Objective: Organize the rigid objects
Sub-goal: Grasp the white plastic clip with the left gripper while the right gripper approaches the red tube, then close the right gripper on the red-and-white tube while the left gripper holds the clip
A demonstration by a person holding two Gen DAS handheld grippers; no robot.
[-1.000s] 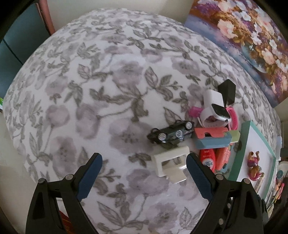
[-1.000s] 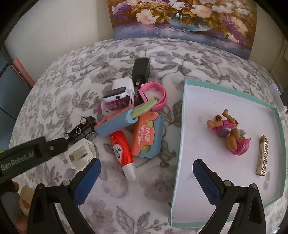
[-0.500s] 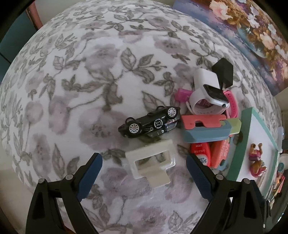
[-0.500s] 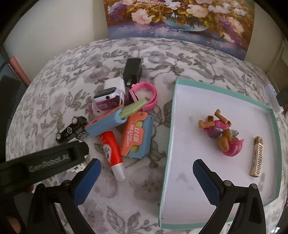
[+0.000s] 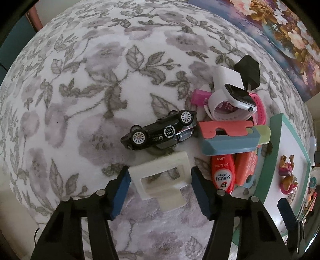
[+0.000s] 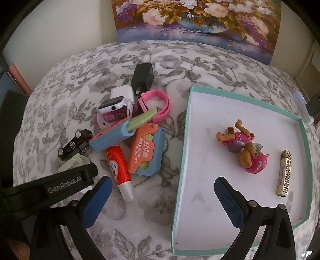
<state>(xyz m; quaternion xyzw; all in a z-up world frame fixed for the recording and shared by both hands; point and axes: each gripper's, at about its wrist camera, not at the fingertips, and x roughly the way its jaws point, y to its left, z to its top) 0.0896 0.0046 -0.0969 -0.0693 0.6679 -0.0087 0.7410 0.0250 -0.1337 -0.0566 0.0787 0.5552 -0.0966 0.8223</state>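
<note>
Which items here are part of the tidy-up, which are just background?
Job:
left gripper, jaws closing around cream plastic frame piece
black toy car
red tube
teal-rimmed white tray

Background:
floral painting
flowered grey cloth

**What the views do not show**

In the right wrist view the left claw [image 6: 50, 186] covers most of the cream plastic frame [image 6: 73, 162]; only a corner shows. The toy car [image 6: 75, 145] is partly behind the blue block [image 6: 112, 138]. In the left wrist view the box [image 5: 288, 160] is cut off at the right edge, and the clutter [image 5: 311, 192] beyond it is too small to identify. The painting [image 6: 196, 20] is cropped at the top.
</note>
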